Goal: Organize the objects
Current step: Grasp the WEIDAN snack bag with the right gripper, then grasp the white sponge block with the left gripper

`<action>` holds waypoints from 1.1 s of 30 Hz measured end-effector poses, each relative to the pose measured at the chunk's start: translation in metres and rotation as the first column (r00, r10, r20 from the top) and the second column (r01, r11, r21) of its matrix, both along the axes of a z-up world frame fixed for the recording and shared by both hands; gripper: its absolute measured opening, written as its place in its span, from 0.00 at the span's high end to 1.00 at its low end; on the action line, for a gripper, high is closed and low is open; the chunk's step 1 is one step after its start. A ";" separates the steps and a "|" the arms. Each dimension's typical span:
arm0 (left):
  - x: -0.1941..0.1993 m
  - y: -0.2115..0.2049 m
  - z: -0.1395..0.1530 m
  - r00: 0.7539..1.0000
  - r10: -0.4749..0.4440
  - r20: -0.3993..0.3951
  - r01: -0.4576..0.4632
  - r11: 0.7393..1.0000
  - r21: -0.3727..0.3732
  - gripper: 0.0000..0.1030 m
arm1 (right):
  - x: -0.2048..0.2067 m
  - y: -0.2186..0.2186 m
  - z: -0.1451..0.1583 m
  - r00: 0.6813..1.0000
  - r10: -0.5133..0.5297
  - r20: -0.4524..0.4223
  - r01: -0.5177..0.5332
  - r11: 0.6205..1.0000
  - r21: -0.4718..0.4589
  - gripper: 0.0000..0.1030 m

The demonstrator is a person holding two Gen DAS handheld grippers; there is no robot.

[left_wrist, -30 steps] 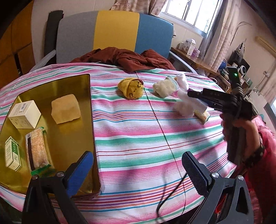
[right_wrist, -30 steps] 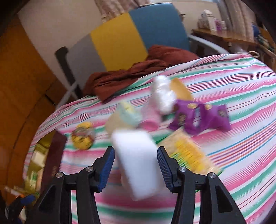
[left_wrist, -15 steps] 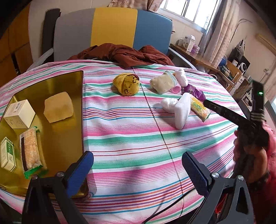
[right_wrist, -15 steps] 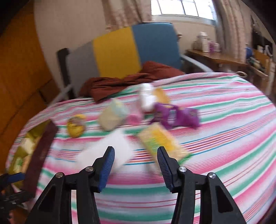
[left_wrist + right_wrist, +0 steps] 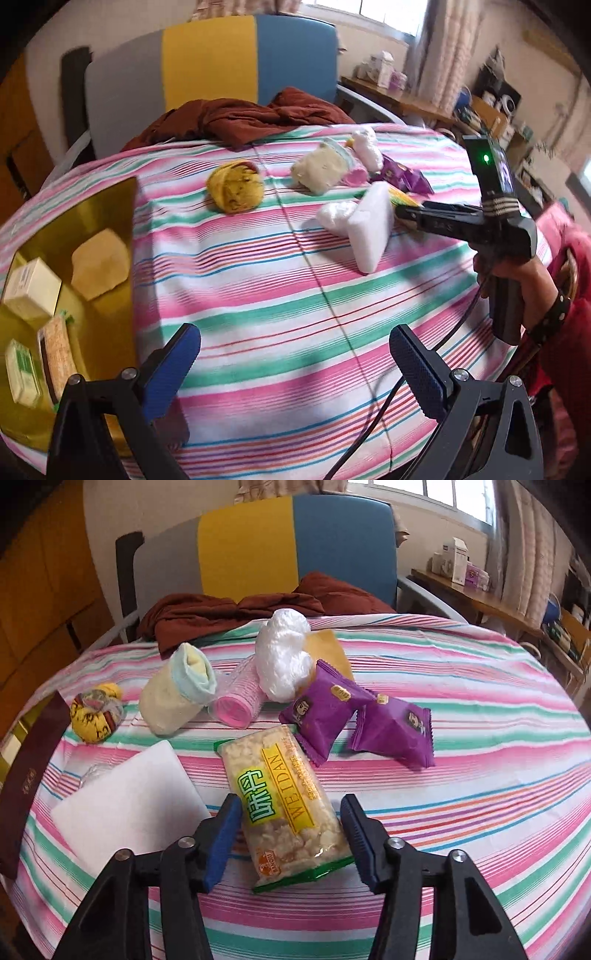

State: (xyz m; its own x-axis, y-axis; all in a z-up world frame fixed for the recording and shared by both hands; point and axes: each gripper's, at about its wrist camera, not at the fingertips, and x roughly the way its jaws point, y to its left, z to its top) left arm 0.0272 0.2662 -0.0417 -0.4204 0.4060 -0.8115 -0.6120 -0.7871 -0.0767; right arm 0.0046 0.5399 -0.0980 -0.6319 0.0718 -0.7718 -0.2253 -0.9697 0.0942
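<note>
A rice-cracker packet (image 5: 286, 805) lies flat on the striped tablecloth (image 5: 461, 812), bracketed by the spread, empty jaws of the right gripper (image 5: 291, 840). To its left rests a white sponge block (image 5: 129, 805); to its right, two purple snack packs (image 5: 354, 716). The left gripper (image 5: 295, 363) hovers agape beside the gold tray (image 5: 107, 206).

Left tool (image 5: 293, 363), right tool (image 5: 290, 840): black frames, blue ribbed pads, silver screws, black cable. Right hand (image 5: 511, 271): bare skin, red sleeve, dotted cuff.
</note>
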 end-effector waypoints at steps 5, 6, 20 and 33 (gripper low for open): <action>0.004 0.032 0.000 0.994 -0.093 -0.064 0.089 0.995 -0.055 0.00 | 0.021 0.002 0.002 0.996 -0.088 -0.028 0.088 0.996 0.011 0.53; 0.004 0.038 0.000 0.990 -0.110 -0.085 0.105 0.992 -0.064 0.00 | 0.028 0.005 0.002 0.992 -0.122 -0.034 0.122 0.992 0.013 0.53; -0.027 0.109 -0.018 0.979 -0.199 -0.040 0.200 0.979 0.040 0.01 | 0.079 0.031 -0.006 0.936 -0.324 -0.138 0.313 0.945 -0.095 0.54; 0.010 0.105 -0.018 0.949 -0.316 -0.002 0.312 0.938 0.153 0.01 | 0.087 0.038 -0.010 0.923 -0.349 -0.163 0.324 0.933 -0.157 0.54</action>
State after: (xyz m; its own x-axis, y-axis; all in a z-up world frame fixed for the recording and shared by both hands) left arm 0.0375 0.3709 -0.0595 -0.2345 0.6319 -0.7387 -0.8231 -0.5334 -0.1950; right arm 0.0918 0.5780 -0.1078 -0.7194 0.2160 -0.6602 -0.5031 -0.8173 0.2809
